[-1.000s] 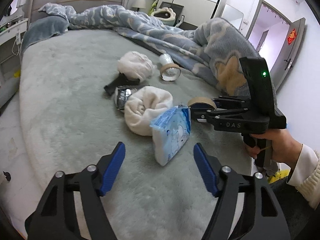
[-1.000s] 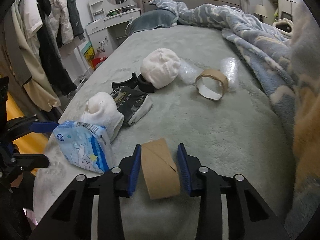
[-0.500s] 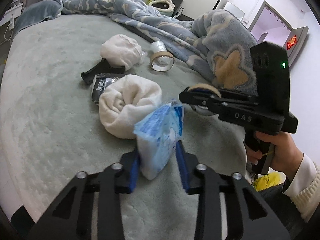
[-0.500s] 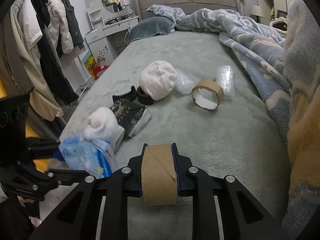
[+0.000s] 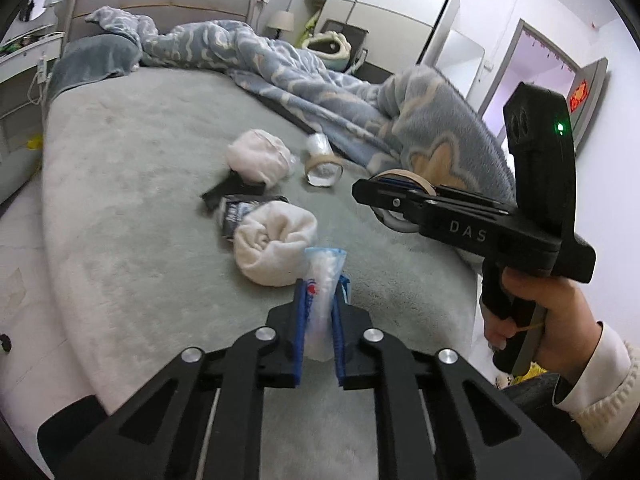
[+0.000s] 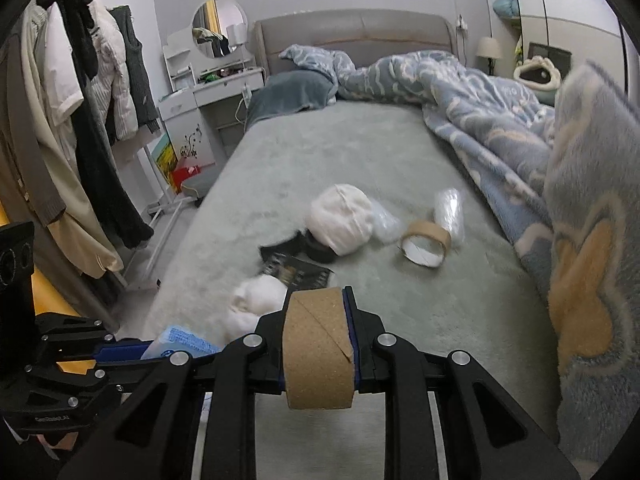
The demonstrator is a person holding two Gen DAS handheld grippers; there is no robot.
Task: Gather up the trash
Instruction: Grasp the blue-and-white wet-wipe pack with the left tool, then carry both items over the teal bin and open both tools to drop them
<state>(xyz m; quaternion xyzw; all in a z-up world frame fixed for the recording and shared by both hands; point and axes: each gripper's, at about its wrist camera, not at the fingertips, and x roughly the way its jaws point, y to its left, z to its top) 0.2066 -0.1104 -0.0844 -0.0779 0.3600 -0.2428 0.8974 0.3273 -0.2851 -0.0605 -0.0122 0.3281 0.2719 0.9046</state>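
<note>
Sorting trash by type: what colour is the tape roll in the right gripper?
Brown tape roll, clearest in the right wrist view.

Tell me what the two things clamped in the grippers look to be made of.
Brown roll in the right gripper: looks like matte paper or kraft tape, with a speckled surface and a diagonal loose end. Blue-and-white packet in the left gripper: seemingly thin glossy plastic film, translucent, crinkled and printed.
</note>
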